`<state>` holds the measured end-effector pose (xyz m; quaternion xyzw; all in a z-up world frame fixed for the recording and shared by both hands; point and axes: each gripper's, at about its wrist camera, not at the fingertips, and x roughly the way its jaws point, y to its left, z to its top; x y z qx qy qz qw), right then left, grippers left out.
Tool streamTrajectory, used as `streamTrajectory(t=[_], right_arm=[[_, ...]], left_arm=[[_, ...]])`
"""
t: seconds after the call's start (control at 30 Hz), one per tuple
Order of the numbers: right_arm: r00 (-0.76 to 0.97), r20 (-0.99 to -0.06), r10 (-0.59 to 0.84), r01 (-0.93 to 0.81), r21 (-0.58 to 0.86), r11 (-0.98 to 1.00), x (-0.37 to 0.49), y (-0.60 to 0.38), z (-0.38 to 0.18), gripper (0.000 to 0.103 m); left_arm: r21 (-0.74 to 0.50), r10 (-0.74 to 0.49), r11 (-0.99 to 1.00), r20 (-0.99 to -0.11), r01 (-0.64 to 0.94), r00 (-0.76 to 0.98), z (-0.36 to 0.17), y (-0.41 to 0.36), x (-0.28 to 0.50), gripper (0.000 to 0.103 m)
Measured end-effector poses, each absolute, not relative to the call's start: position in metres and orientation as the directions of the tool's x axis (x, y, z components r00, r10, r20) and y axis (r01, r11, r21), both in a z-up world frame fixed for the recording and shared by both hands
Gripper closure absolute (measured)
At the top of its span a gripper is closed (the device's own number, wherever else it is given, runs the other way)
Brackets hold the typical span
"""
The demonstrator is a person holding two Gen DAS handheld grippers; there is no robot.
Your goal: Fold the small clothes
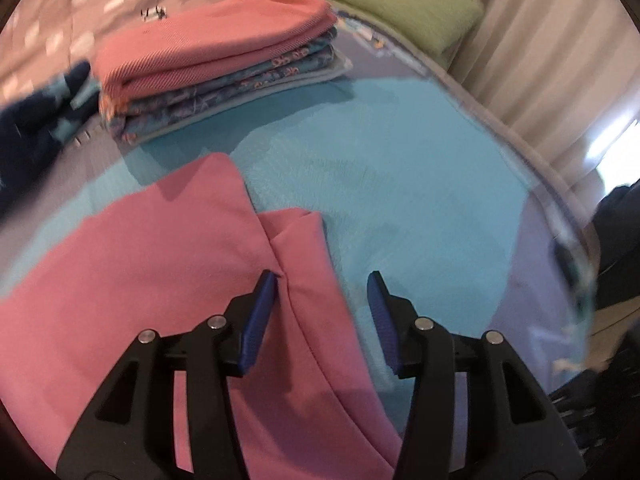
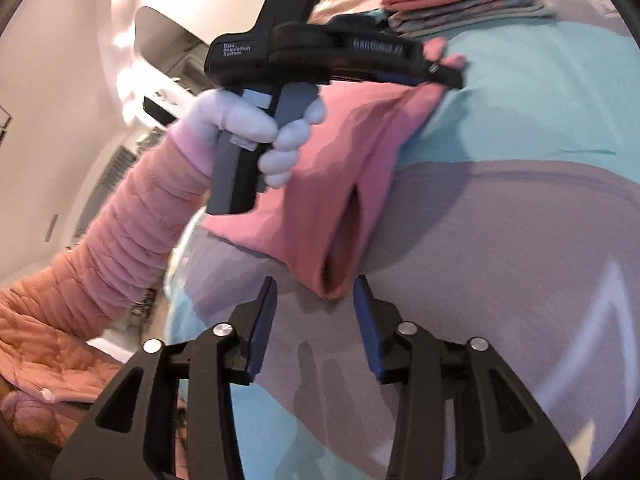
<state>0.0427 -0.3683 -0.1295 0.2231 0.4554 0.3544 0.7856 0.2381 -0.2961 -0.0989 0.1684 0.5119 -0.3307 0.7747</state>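
The pink garment (image 1: 152, 264) lies flat on a blue cloth (image 1: 400, 184) spread over the bed (image 1: 48, 12). A stack of folded clothes (image 1: 216, 64) sits farther back on the bed, well apart from the work.

Left tool (image 1: 320, 320): jaws apart, gripping nothing. It hovers over the garment near a seam or fold edge, the left fingertip just at that line. In the right wrist view the tip of this tool sits at the far end of the garment.

Right tool (image 2: 314, 326): jaws apart, empty. The garment's open hem or cuff (image 2: 340, 264) lies directly ahead, just beyond the fingertips and between them in line. Contact is not made.

Orientation: in the right wrist view the garment's long axis runs away from the right tool toward the left tool, so each tool stands at one end.

Judgement: the right tool is nearer the open hem; advancing and closing on that edge appears to be the next step. The frames are blurred, so fine edges are uncertain.
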Motion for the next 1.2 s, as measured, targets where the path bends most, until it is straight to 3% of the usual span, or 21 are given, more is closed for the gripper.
streamTrajectory(t=[0.1,0.13,0.2,0.3,0.33,0.37,0.4,0.6,0.67,0.73,0.87,0.93,1.0,1.2], right_arm=[[0.334,-0.585,0.739,-0.333,0.661,0.673,0.041,-0.370,-0.134,0.054],[0.330,-0.573,0.750,-0.330,0.674,0.660,0.042,-0.369,-0.134,0.047],[0.322,-0.540,0.778,-0.317,0.713,0.626,0.054,-0.361,-0.135,0.044],[0.308,-0.563,0.767,-0.294,0.710,0.640,0.079,-0.349,-0.135,0.045],[0.308,-0.574,0.759,-0.287,0.704,0.649,0.085,-0.345,-0.135,0.054],[0.311,-0.586,0.748,-0.278,0.697,0.661,0.089,-0.341,-0.134,0.088],[0.322,-0.622,0.713,-0.236,0.677,0.697,0.096,-0.337,-0.136,0.098],[0.379,-0.596,0.708,-0.158,0.712,0.684,0.086,-0.369,-0.133,0.100],[0.364,-0.609,0.705,-0.130,0.716,0.686,0.079,-0.375,-0.145,0.102],[0.364,-0.557,0.747,-0.116,0.768,0.629,0.074,-0.384,-0.154,0.103],[0.384,-0.573,0.724,-0.146,0.736,0.661,0.065,-0.379,-0.151,0.103],[0.406,-0.564,0.719,-0.150,0.735,0.661,0.061,-0.380,-0.151,0.103],[0.427,-0.563,0.708,-0.141,0.732,0.667,0.059,-0.381,-0.151,0.103],[0.491,-0.583,0.647,-0.102,0.699,0.708,0.045,-0.367,-0.147,0.100]], left_arm=[[0.094,-0.209,0.721,-0.915,0.687,0.345,-0.100,-0.312,0.224,0.057],[0.121,-0.188,0.722,-0.913,0.681,0.362,-0.101,-0.316,0.222,0.060],[0.158,-0.154,0.738,-0.908,0.657,0.391,-0.103,-0.320,0.226,0.078],[0.112,-0.165,0.783,-0.911,0.612,0.378,-0.101,-0.315,0.242,0.092],[0.078,-0.185,0.796,-0.913,0.600,0.364,-0.100,-0.312,0.246,0.093],[0.044,-0.212,0.805,-0.911,0.592,0.355,-0.099,-0.309,0.251,0.093],[0.028,-0.228,0.807,-0.907,0.590,0.355,-0.099,-0.308,0.252,0.095],[-0.127,-0.353,0.815,-0.883,0.566,0.310,-0.103,-0.300,0.265,0.098],[-0.131,-0.369,0.808,-0.872,0.574,0.321,-0.107,-0.301,0.264,0.097],[-0.132,-0.382,0.802,-0.863,0.583,0.331,-0.106,-0.300,0.262,0.097],[-0.186,-0.460,0.799,-0.802,0.572,0.381,-0.088,-0.285,0.254,0.090],[-0.202,-0.497,0.795,-0.758,0.572,0.422,-0.071,-0.275,0.250,0.081],[-0.189,-0.520,0.787,-0.716,0.588,0.466,-0.050,-0.261,0.238,0.055],[-0.158,-0.515,0.812,-0.647,0.562,0.562,-0.024,-0.163,0.187,0.038]])
